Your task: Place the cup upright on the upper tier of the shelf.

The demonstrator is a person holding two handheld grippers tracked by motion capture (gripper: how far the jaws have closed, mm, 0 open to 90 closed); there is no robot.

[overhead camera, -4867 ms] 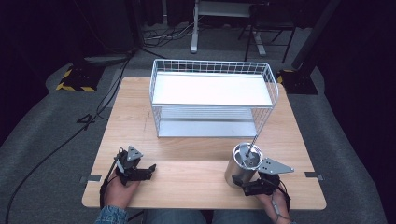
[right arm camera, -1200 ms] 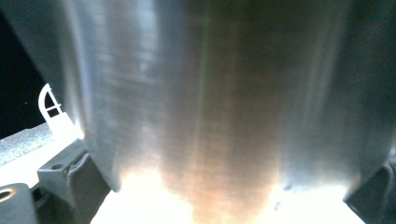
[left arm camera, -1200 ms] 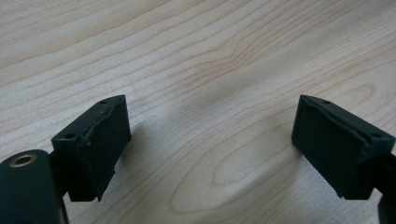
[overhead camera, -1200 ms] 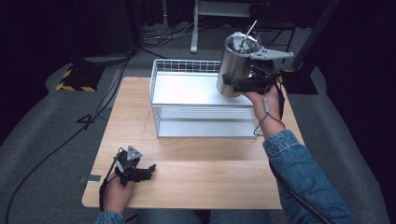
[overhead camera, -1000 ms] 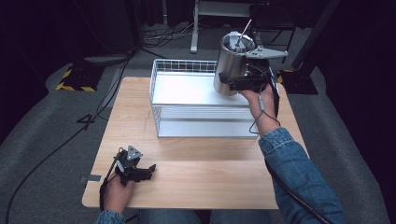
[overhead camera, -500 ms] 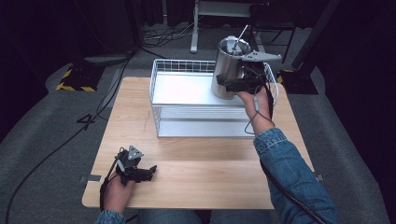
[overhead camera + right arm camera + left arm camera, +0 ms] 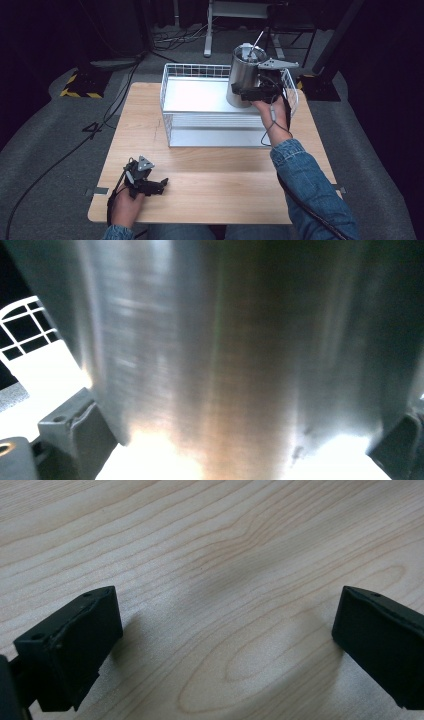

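Right gripper point(image 7: 248, 93) pinches the steel canister point(image 7: 242, 75) over the wire basket point(image 7: 172, 107), upper right; left gripper point(image 7: 161, 183), just spread, empty.

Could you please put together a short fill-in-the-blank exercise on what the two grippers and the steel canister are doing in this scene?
1. The right gripper is shut on a steel ____.
2. The canister is held over the white wire ____.
3. The left gripper rests with its jaws ____ and nothing between them.
4. Under the left gripper lies the bare wooden ____.

Missing words: canister; basket; open; table
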